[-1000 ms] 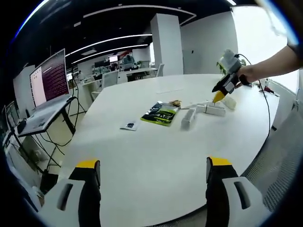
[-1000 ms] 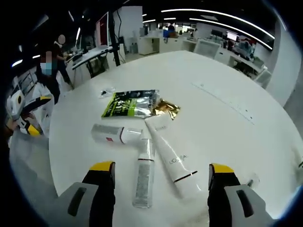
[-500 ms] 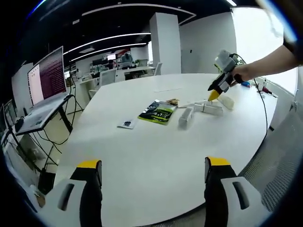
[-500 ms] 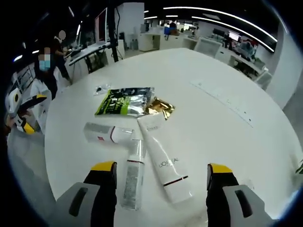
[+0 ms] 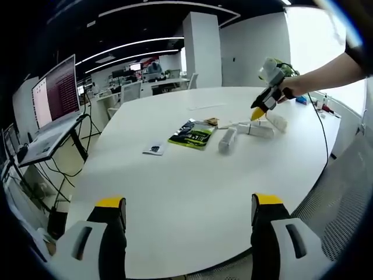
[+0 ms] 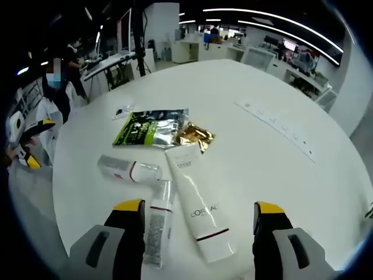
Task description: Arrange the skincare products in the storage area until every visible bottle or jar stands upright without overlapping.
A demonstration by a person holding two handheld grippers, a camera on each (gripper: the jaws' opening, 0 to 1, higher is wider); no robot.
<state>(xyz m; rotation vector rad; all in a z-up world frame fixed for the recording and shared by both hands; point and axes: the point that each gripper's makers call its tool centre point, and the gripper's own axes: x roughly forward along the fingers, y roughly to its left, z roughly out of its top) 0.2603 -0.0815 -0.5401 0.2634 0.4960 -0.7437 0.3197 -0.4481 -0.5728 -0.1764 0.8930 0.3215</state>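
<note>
Three skincare products lie flat on the white table point(image 6: 274, 175): a white L'Oreal tube point(image 6: 195, 207), a clear bottle point(image 6: 154, 224) and a white bottle with a red band point(image 6: 129, 169). My right gripper point(image 6: 197, 209) hovers open just above them, the tube between its jaws. In the left gripper view the same bottle point(image 5: 227, 140) and tube point(image 5: 256, 129) lie far off, with the right gripper point(image 5: 256, 114) held over them by a hand. My left gripper point(image 5: 187, 204) stands open over bare table at the near edge, holding nothing.
A green foil packet point(image 6: 150, 127), a gold sachet point(image 6: 195, 136) and a small sachet point(image 6: 123, 109) lie flat beyond the products. A pale strip point(image 6: 280, 128) lies at the right. A laptop on a stand point(image 5: 55, 111) is left of the table. A person stands at the far left.
The right gripper has come closer over the tube and bottles, which now sit lower and larger in its view. The left gripper has barely moved.
</note>
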